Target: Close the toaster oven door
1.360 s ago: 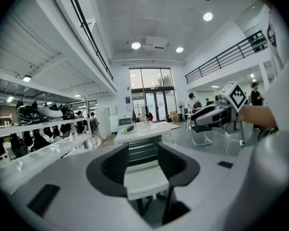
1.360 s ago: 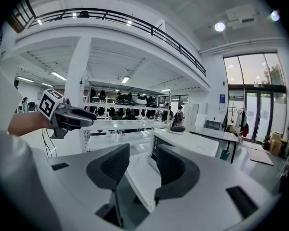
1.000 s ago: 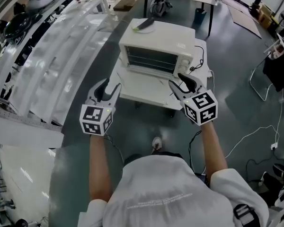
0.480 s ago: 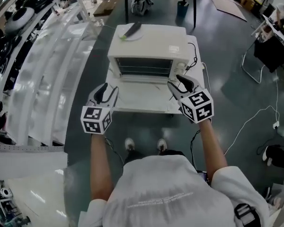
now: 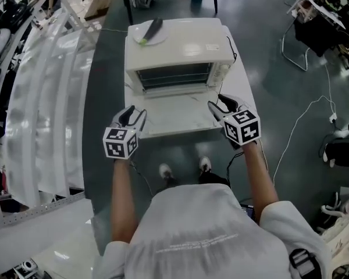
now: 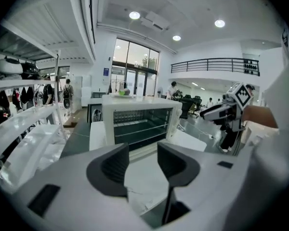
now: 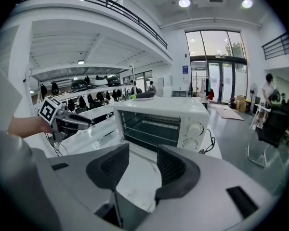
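Note:
The white toaster oven (image 5: 177, 48) stands on a white table (image 5: 241, 83) with its door (image 5: 174, 114) folded down flat toward me, the rack inside showing. My left gripper (image 5: 133, 116) hovers at the door's front left corner, open and empty. At the front right corner my right gripper (image 5: 220, 104) is also open, with nothing between its fingers. In the left gripper view the oven (image 6: 140, 123) lies straight ahead beyond the left gripper (image 6: 143, 155), and the right gripper (image 6: 221, 112) shows at the right. The right gripper view shows the oven (image 7: 164, 121) past the open right gripper (image 7: 142, 159).
A plate with a dark utensil (image 5: 148, 32) sits on top of the oven. The oven's black cord (image 5: 230, 46) runs down its right side. White shelving (image 5: 41, 97) lines the left. A chair (image 5: 296, 45) and a floor cable (image 5: 305, 127) are at the right.
Both grippers have come down and in toward the front corners of the open door. The head view has tilted so the oven sits higher and more square in the picture.

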`<action>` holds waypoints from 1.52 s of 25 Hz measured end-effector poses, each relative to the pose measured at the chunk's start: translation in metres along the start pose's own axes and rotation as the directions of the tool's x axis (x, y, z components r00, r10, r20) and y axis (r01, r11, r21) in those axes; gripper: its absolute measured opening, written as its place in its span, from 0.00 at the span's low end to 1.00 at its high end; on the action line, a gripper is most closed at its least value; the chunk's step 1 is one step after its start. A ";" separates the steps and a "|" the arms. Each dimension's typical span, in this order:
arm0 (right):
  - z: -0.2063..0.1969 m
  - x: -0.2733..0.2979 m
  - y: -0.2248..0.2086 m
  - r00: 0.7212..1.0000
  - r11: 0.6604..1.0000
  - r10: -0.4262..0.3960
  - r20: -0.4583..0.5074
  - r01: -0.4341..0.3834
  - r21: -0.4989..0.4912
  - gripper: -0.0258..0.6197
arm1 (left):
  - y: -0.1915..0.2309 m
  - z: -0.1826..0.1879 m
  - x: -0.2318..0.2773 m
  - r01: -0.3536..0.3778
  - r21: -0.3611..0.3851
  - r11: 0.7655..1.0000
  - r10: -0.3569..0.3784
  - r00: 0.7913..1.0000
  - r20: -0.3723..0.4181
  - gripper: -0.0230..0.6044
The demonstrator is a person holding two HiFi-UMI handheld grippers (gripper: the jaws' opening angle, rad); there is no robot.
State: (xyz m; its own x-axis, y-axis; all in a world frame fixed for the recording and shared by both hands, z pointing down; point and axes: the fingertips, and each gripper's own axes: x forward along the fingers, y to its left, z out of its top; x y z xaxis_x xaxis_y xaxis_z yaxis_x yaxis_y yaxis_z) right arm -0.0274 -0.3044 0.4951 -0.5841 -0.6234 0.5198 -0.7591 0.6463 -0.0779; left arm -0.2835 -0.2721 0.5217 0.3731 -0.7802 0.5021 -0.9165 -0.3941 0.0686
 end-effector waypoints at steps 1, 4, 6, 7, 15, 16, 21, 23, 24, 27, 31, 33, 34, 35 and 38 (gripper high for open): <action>-0.007 0.003 0.002 1.000 1.000 -0.006 -0.014 0.006 0.008 0.31 | 0.002 -0.008 0.003 0.014 -0.009 1.000 -0.014 1.000 -0.014 0.34; -0.032 0.008 0.007 0.998 1.000 -0.015 -0.059 0.016 0.019 0.33 | 0.006 -0.033 0.008 0.036 -0.050 0.998 -0.039 0.998 -0.053 0.34; -0.051 0.011 0.008 0.996 0.999 -0.019 -0.089 0.022 0.038 0.34 | 0.006 -0.053 0.011 0.046 -0.075 0.996 -0.053 0.995 -0.085 0.34; -0.061 0.012 0.007 0.995 0.998 -0.023 -0.102 0.028 0.051 0.34 | 0.005 -0.063 0.013 0.050 -0.084 0.995 -0.059 0.993 -0.103 0.34; -0.130 0.019 0.003 0.978 0.988 -0.028 -0.208 0.059 0.143 0.38 | -0.013 -0.135 0.015 0.091 -0.174 0.980 -0.123 0.975 -0.184 0.36; -0.139 0.020 0.004 0.974 0.987 -0.025 -0.224 0.059 0.148 0.39 | -0.015 -0.145 0.014 0.088 -0.189 0.978 -0.125 0.973 -0.196 0.37; -0.172 0.025 0.004 0.960 0.981 -0.024 -0.280 0.076 0.177 0.39 | -0.020 -0.184 0.016 0.073 -0.250 0.966 -0.139 0.957 -0.256 0.37; -0.185 0.027 0.005 0.953 0.978 -0.021 -0.303 0.082 0.191 0.40 | -0.025 -0.196 0.019 0.071 -0.253 0.965 -0.144 0.948 -0.283 0.37; -0.191 0.027 0.006 0.949 0.976 -0.018 -0.314 0.084 0.198 0.40 | -0.027 -0.202 0.022 0.070 -0.257 0.964 -0.146 0.945 -0.294 0.37; -0.208 0.032 0.009 0.940 0.973 -0.002 -0.342 0.081 0.217 0.40 | -0.030 -0.214 0.031 0.061 -0.282 0.957 -0.149 0.941 -0.303 0.37; -0.222 0.041 0.009 0.936 0.971 0.012 -0.352 0.073 0.228 0.40 | -0.032 -0.220 0.042 0.051 -0.294 0.954 -0.139 0.948 -0.285 0.37; -0.226 0.047 0.008 0.936 0.968 0.020 -0.352 0.070 0.240 0.40 | -0.031 -0.221 0.048 0.043 -0.301 0.953 -0.129 0.954 -0.271 0.37; -0.228 0.050 0.007 0.936 0.965 0.025 -0.350 0.068 0.252 0.40 | -0.031 -0.221 0.050 0.040 -0.310 0.950 -0.126 0.957 -0.263 0.37; -0.230 0.053 0.006 0.938 0.962 0.031 -0.346 0.067 0.266 0.40 | -0.030 -0.221 0.053 0.037 -0.321 0.946 -0.123 0.960 -0.253 0.37; -0.230 0.059 0.004 0.946 0.949 0.037 -0.322 0.067 0.308 0.40 | -0.030 -0.219 0.058 0.032 -0.356 0.934 -0.117 0.968 -0.222 0.37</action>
State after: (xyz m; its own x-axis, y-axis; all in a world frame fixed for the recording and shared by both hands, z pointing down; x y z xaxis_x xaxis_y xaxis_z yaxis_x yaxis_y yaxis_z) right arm 0.0016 -0.2373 0.7214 -0.4885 -0.4238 0.7627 -0.8481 0.4362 -0.3008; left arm -0.2663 -0.1991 0.7380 0.4366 -0.6015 0.6690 -0.8956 -0.2201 0.3865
